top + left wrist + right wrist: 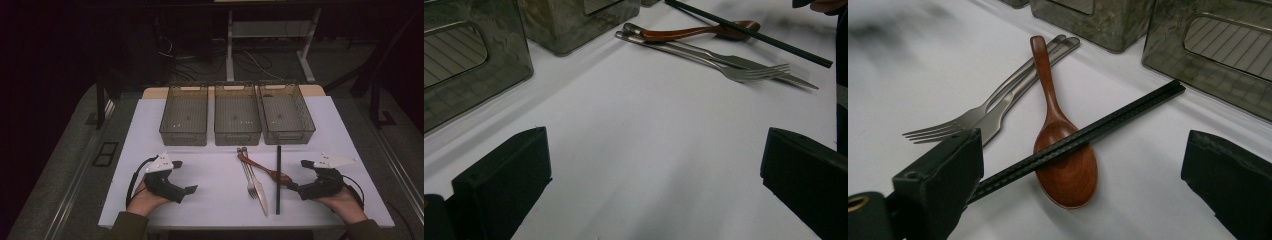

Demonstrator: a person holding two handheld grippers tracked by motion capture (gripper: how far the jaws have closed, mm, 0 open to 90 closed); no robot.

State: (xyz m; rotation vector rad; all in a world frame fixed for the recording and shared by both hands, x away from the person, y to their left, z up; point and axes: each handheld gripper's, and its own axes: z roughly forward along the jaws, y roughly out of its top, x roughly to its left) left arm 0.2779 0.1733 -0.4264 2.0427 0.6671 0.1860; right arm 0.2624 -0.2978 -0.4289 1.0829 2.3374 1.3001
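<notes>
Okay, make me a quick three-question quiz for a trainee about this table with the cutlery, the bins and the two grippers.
1. True or false: the black chopstick lies across the bowl of the wooden spoon.
2. How many clear bins stand in a row at the far side of the table?
3. Which is right about the right gripper? A: shut on the fork. B: open, with the spoon's bowl just ahead of its jaws. C: shut on the chopstick.

Key
1. True.
2. Three: the left bin, the middle bin and the right bin.
3. B. The fork and the knife lie untouched beside the spoon.
</notes>
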